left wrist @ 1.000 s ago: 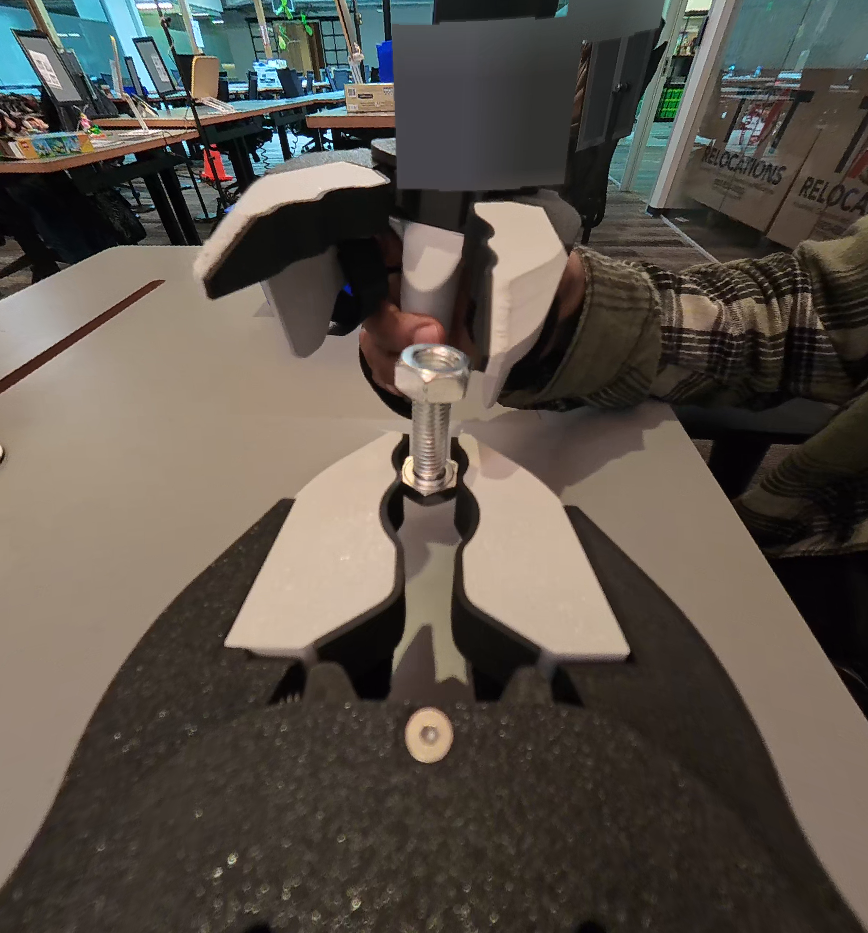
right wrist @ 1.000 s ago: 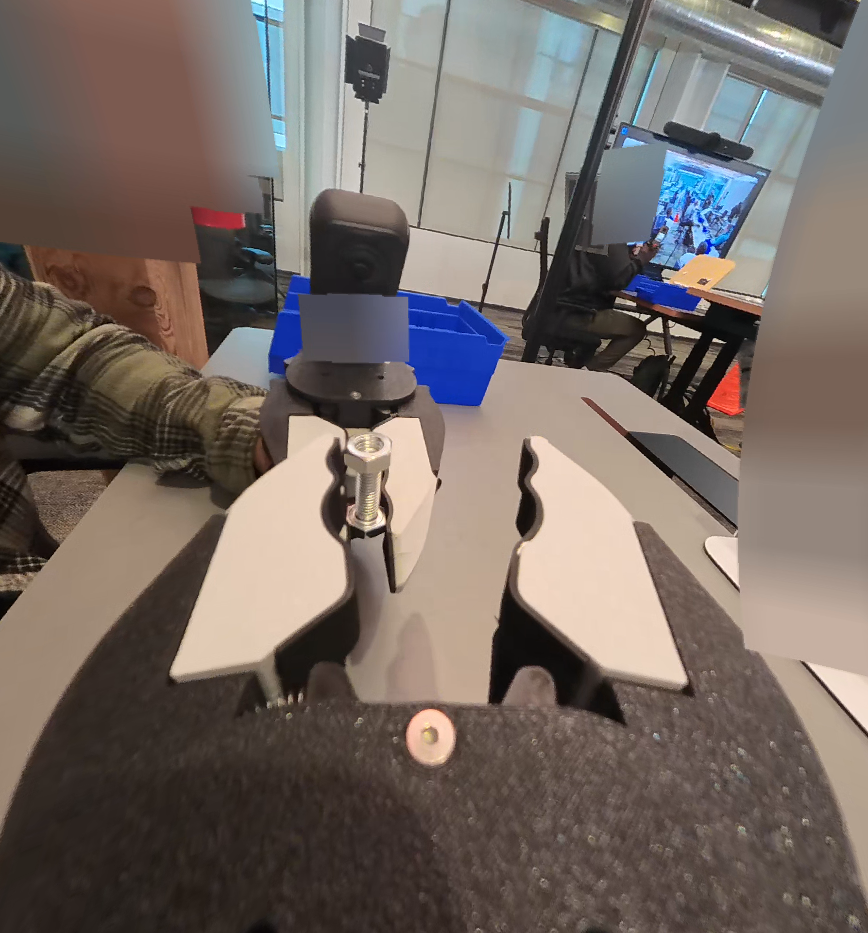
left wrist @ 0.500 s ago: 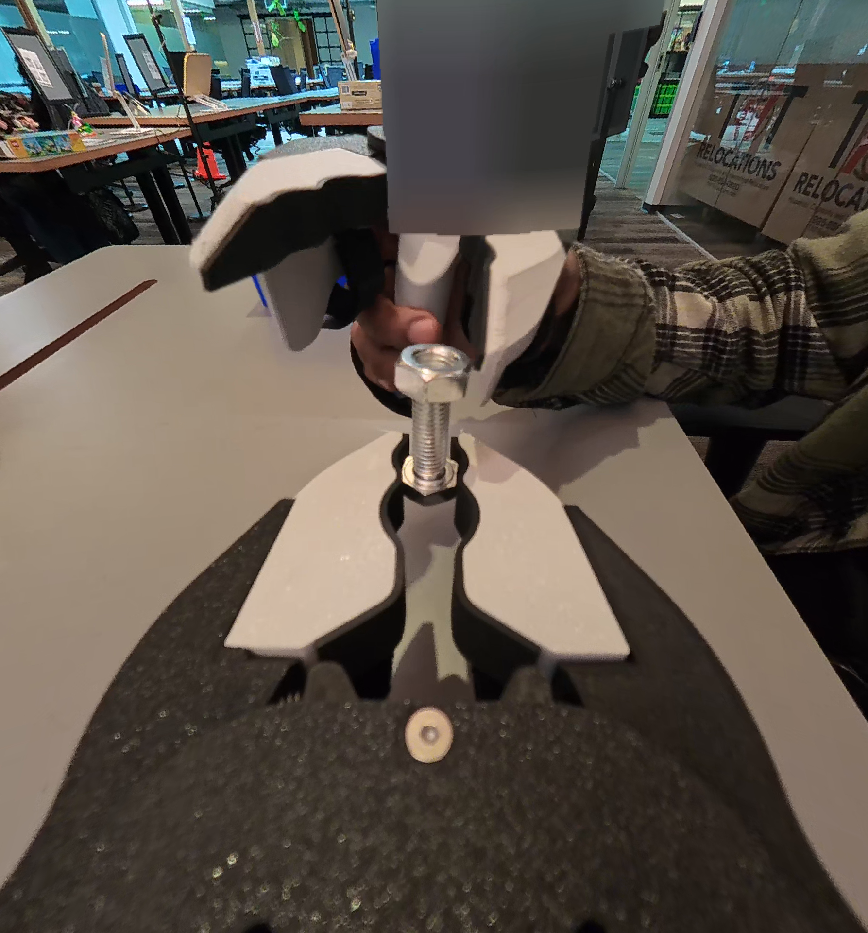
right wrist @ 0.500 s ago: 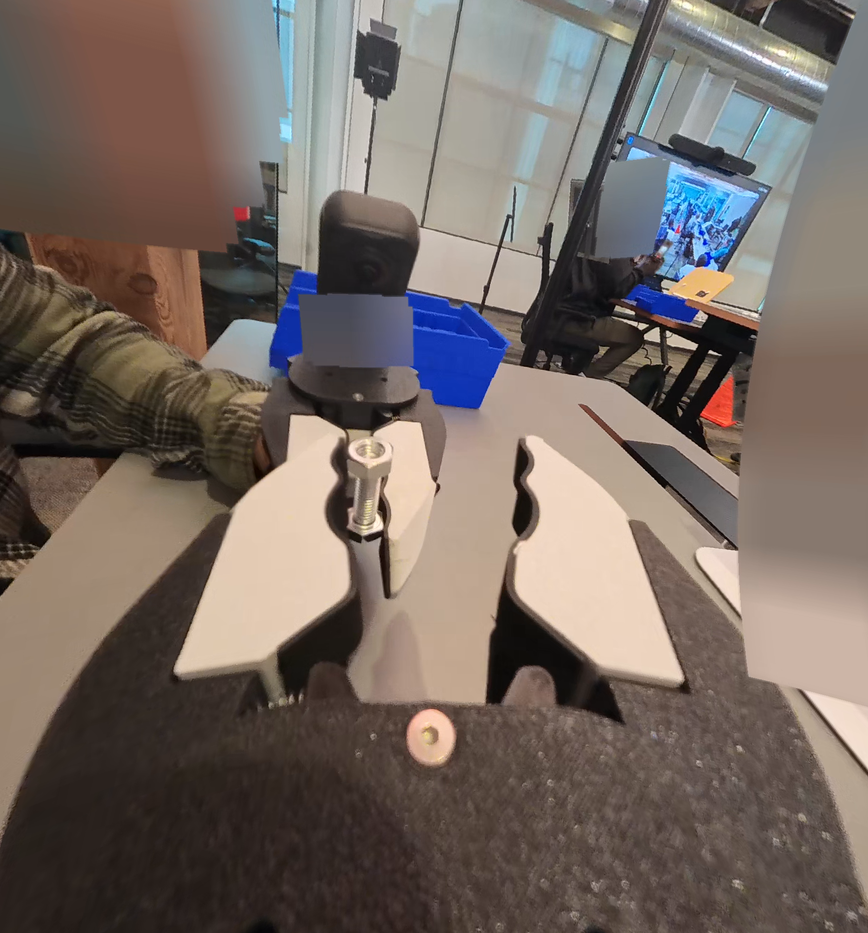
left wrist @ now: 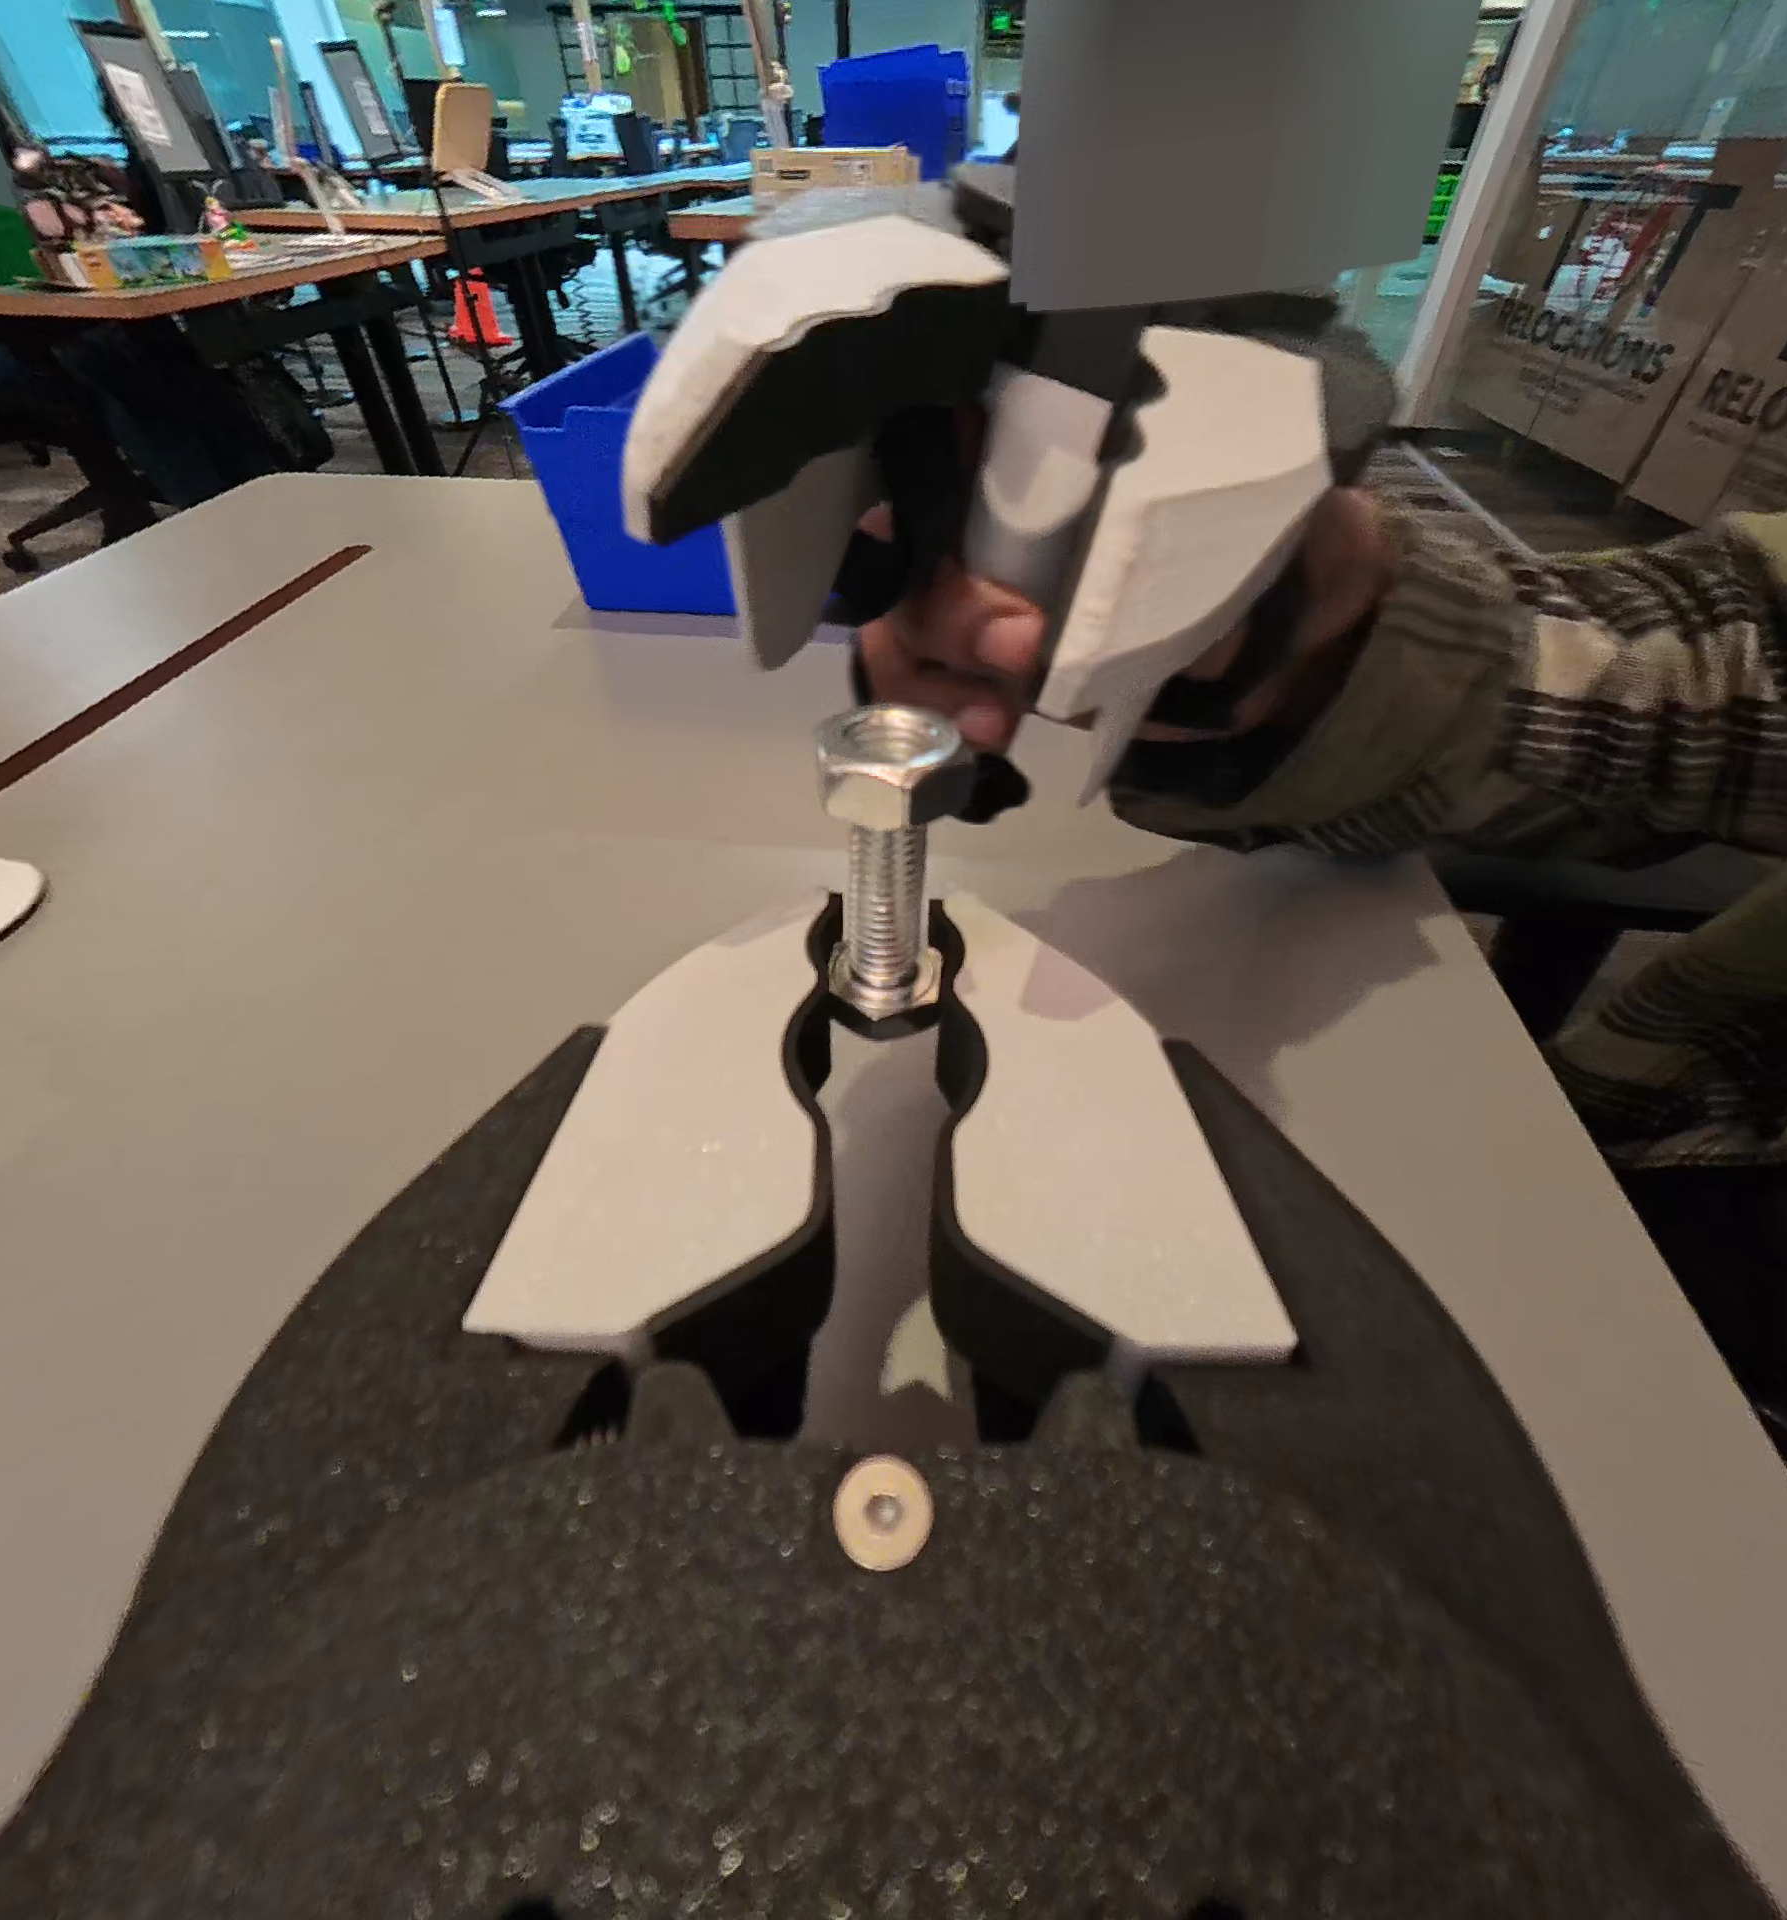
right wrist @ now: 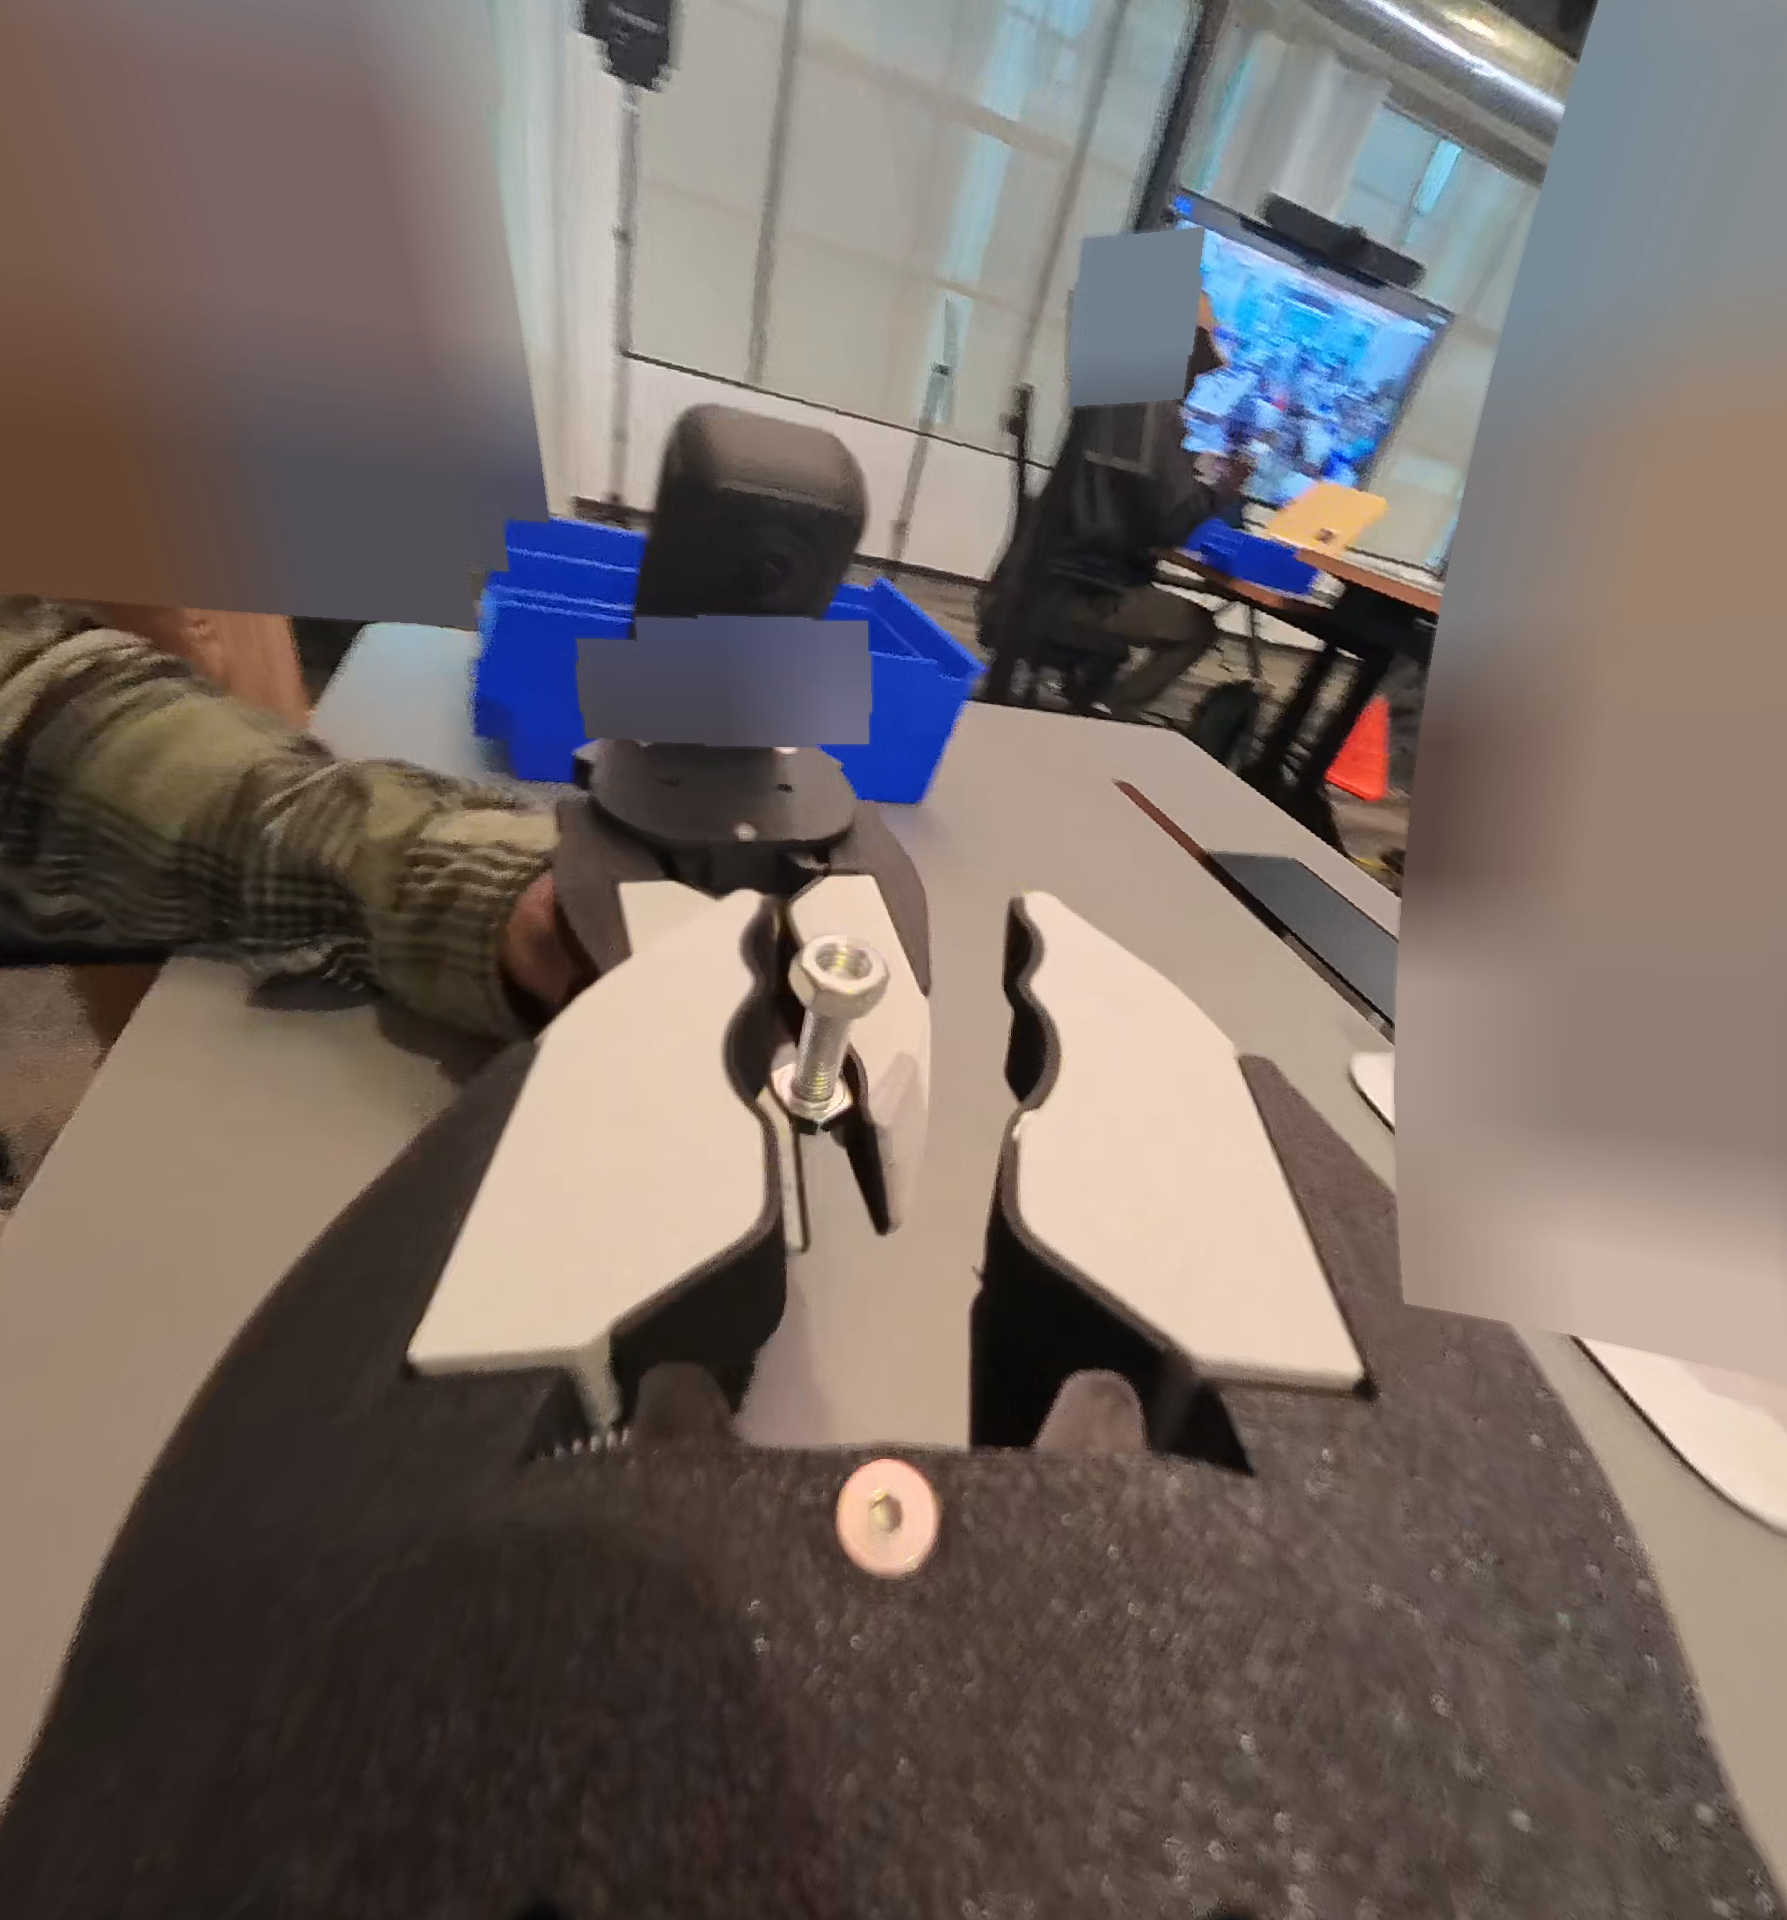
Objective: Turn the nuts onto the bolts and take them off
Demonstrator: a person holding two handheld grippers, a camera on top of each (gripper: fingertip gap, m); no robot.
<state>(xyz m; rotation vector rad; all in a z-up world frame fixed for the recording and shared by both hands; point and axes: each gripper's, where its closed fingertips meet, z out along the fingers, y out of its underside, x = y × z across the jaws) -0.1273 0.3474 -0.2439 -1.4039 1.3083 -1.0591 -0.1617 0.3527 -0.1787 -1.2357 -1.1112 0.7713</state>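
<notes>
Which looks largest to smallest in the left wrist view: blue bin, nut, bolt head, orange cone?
1. Blue bin, though the right gripper hides part of it.
2. Nut.
3. Bolt head.
The orange cone looks about like the bolt head; being far off, it can't be ranked.

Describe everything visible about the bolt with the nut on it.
The bolt is bright silver metal with a threaded shank, standing upright, head down, its hex head clamped between the tips of the left gripper just above the grey table. A matching hex nut sits at its top end, hole facing up. The open right gripper hovers above, not touching it.
</notes>
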